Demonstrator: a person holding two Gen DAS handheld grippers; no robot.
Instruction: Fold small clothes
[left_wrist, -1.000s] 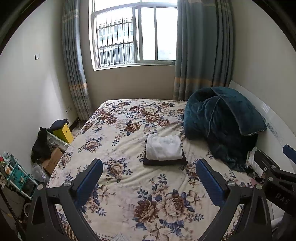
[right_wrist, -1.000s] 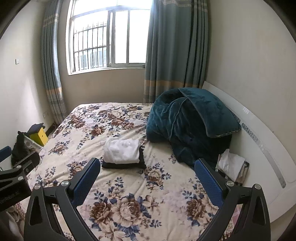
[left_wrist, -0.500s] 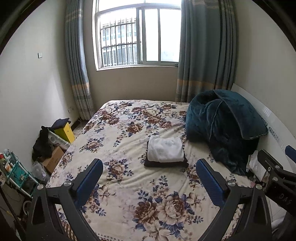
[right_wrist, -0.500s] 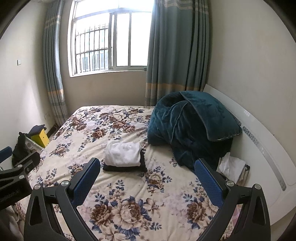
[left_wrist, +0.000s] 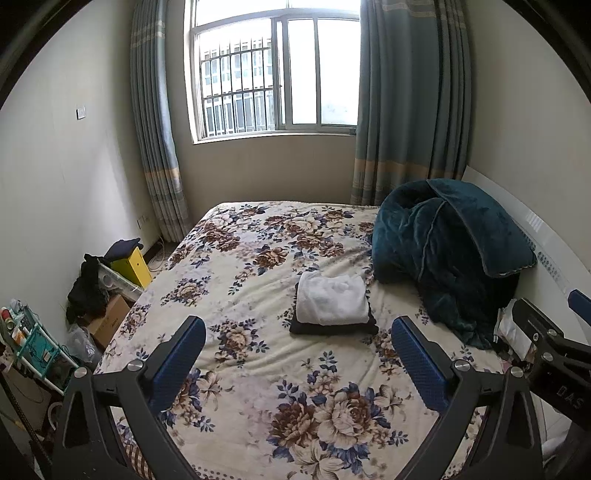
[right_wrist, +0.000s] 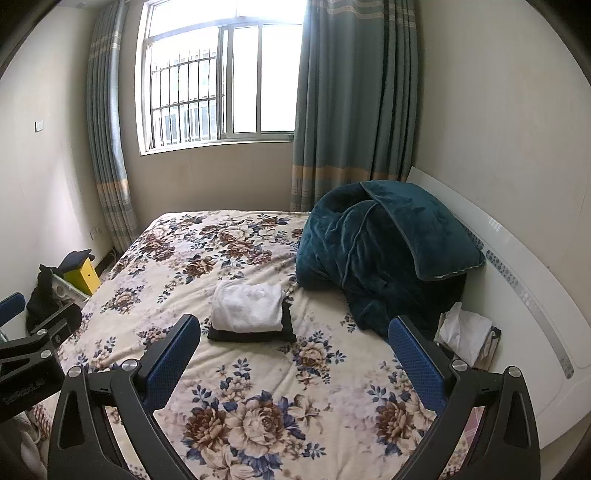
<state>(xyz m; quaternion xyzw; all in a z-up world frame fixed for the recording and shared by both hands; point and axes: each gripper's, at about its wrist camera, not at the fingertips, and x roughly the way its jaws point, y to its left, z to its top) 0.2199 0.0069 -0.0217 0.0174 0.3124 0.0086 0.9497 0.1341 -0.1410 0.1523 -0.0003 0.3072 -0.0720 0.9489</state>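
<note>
Tools (left_wrist: 298, 328) (right_wrist: 294, 326) gape above folded white garment (left_wrist: 331, 299).

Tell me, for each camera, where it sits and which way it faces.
Left wrist: on the left gripper, held open above the bed, facing the window; the right gripper's body shows at the right edge.
Right wrist: on the right gripper, open, facing likewise; the left gripper's body shows at the left edge.
Shared: white folded garment atop a dark one, teal blanket.
</note>
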